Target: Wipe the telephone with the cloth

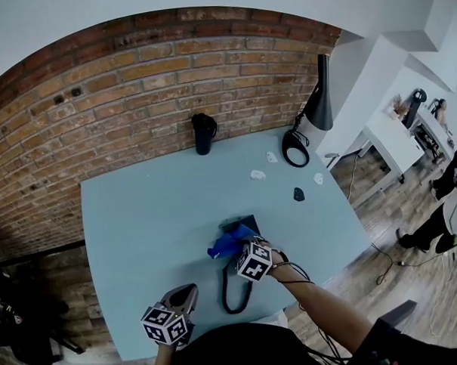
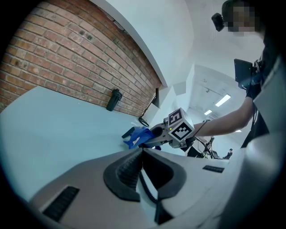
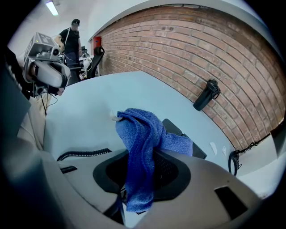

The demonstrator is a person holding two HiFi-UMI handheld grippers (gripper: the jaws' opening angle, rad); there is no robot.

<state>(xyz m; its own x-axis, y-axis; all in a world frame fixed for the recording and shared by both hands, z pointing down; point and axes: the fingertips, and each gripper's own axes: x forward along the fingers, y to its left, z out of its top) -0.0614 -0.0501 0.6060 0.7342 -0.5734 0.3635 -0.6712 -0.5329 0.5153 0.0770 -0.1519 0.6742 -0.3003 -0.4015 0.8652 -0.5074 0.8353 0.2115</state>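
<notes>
I have the cloth [image 3: 142,147] pinched in the right claw [image 3: 139,176]. In the right gripper view the blue towelling hangs down between the jaws, which grip it, and it bunches up above them. The head view shows the cloth's free end lying over the near edge of the telephone [image 1: 245,222]. The telephone is a dark, flat unit sitting around the middle of the table [image 1: 139,220]. Its coiled cord [image 1: 227,295] loops back toward me.

The left claw [image 2: 142,154] is pressed together with nothing in it. It hangs near my edge of the table, well apart from the telephone, and takes no part in the work.

By my reckoning the pick-up is done and the cloth is on the job, so I am somewhere in the wiping itself. I cannot say how much of the telephone has been covered, because no view shows a difference between cleaned and uncleaned surface. The far part of the unit shows bare beyond the cloth, so I judge that area needs passes, and probably the sides too. I cannot make out a handset, so I cannot tell whether that needs wiping separately.

A black bottle [image 1: 204,134] and a lamp [image 1: 318,98] stand by the brick wall, clear of the work.
</notes>
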